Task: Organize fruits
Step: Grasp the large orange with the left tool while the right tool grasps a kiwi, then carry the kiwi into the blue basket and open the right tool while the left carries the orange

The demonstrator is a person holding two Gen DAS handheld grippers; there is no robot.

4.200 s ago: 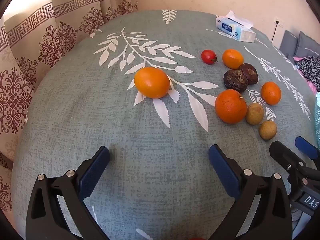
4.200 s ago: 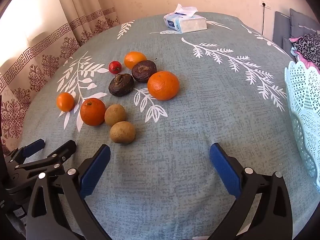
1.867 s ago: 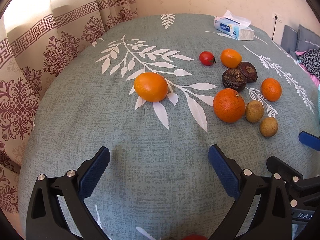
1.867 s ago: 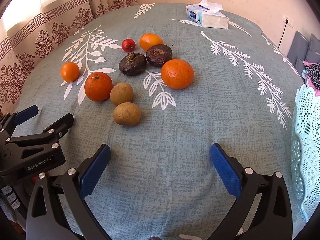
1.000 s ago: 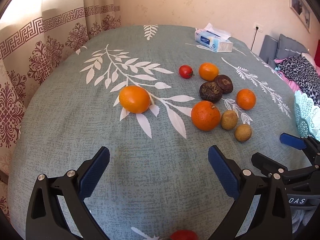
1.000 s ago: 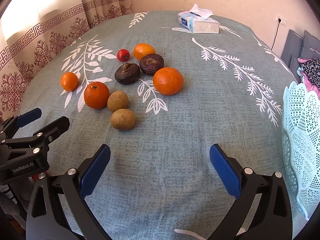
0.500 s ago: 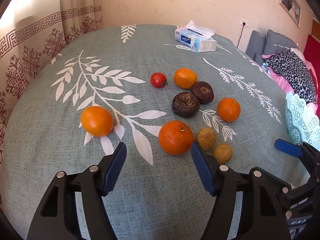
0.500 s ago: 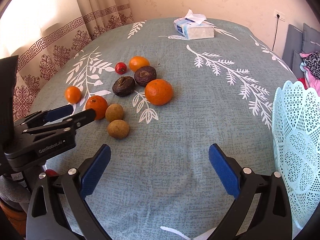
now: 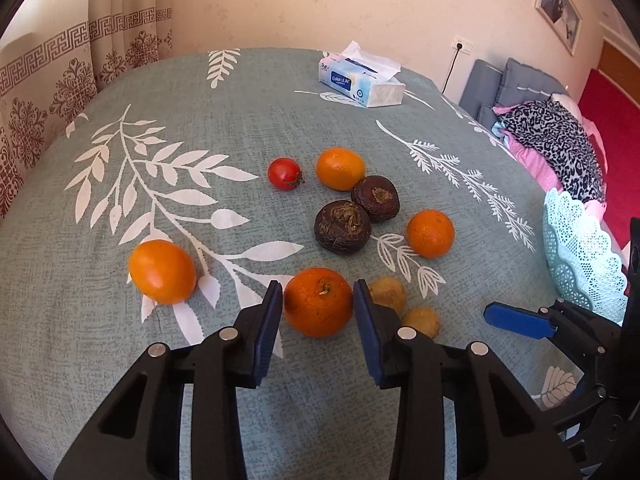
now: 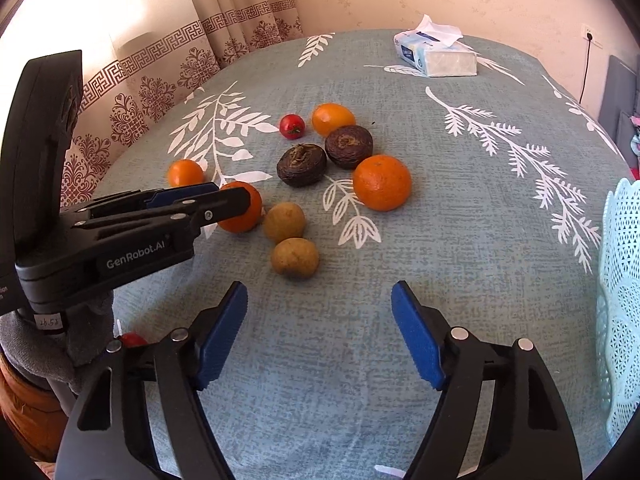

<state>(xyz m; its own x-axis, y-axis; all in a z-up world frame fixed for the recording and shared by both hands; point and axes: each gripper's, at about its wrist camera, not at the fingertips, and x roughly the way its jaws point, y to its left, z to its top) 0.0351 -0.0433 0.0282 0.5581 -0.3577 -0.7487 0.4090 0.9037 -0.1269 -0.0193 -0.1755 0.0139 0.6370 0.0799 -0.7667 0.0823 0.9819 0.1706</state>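
Large orange [image 9: 318, 307], stem up, sits on the cloth near the front edge of the fruit cluster, between the blue pads [image 9: 266, 338] of the left gripper [image 9: 316, 300]. Jaws narrow, one pad each side of the fruit, at or v. near the skin; firm contact cannot be told from the left wrist view. In the right wrist view the same orange [image 10: 246, 210] is half hidden behind the left gripper [image 10: 224, 200], which comes in from 9 o'clock.

Around the orange, left wrist view: two brown-yellow round fruits [image 9: 388, 296] just beside it at 3 o'clock, the nearer one partly behind the right pad. Smooth orange fruit [image 9: 162, 271] apart at 9 o'clock. Two dark wrinkled fruits [image 9: 342, 227], touching each other, at 12 o'clock. Small orange [image 9: 430, 233] at 1–2 o'clock. Farther out at 12: another orange fruit [image 9: 340, 169] w/ a red tomato [image 9: 284, 174] beside it.

Right gripper [image 10: 320, 312] hovers over bare cloth, jaws wide, nothing between the pads; nearest fruit is a brown-yellow one [image 10: 295, 258] just ahead at 11 o'clock.

Pale blue lattice basket [image 9: 580, 256] stands at the table's 3 o'clock edge, well apart from the fruit. Tissue box [image 9: 360, 80] at the far side, 12 o'clock. Grey-green leaf-print tablecloth [image 9: 200, 100] covers the table; patterned curtain [image 9: 52, 68] at 10 o'clock.
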